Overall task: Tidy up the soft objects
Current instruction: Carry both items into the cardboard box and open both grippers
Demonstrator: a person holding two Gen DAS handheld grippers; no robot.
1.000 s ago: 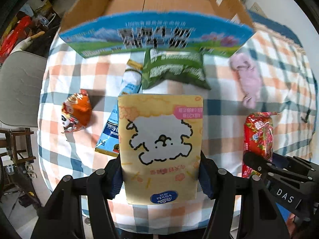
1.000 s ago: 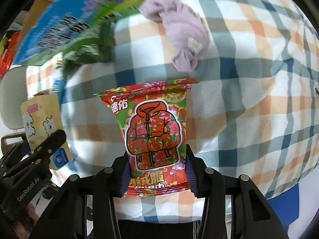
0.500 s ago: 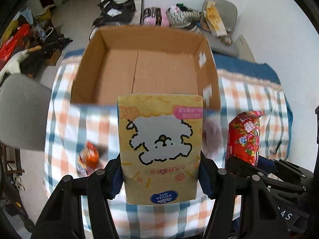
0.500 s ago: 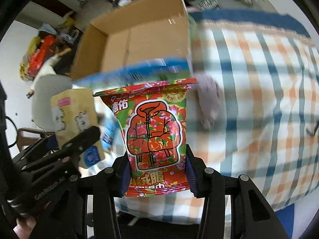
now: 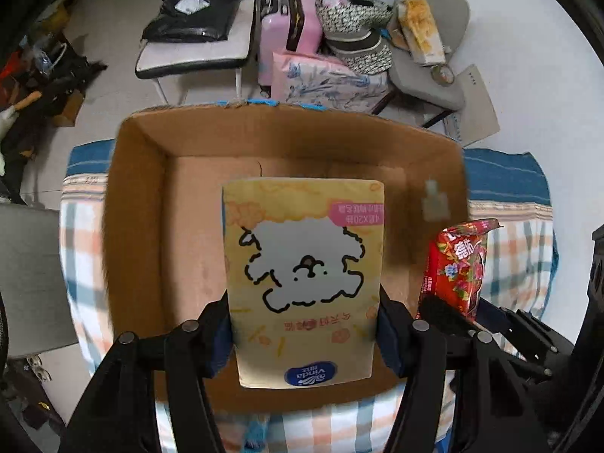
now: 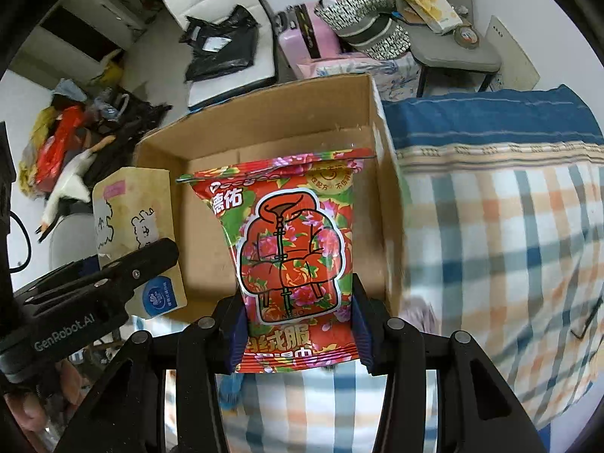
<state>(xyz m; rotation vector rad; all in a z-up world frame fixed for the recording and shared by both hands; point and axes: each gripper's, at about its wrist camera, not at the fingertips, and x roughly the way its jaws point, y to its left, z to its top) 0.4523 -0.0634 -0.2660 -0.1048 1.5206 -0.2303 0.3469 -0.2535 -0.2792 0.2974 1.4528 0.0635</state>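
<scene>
2 packs (image 5: 304, 279) (image 6: 292, 249) gripped over cardboard box (image 5: 139, 196).

One cardboard box (image 5: 143, 196), one yellow tissue pack (image 5: 304, 275), one red floral packet (image 6: 290, 241), two grippers.

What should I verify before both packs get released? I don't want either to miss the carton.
1. Left tool shut on the yellow tissue pack: ok.
2. Right tool shut on the red floral pack: ok.
3. Cardboard box open, its floor bare where visible: ok.
4. Yellow tissue pack over the box opening: ok in the left wrist view.
5. Red floral pack over the opening: looks ok, though its lower end sits at the near wall.
6. Height above the box floor: cannot tell.
7. The two tools apart, packs not touching: ok.
</scene>
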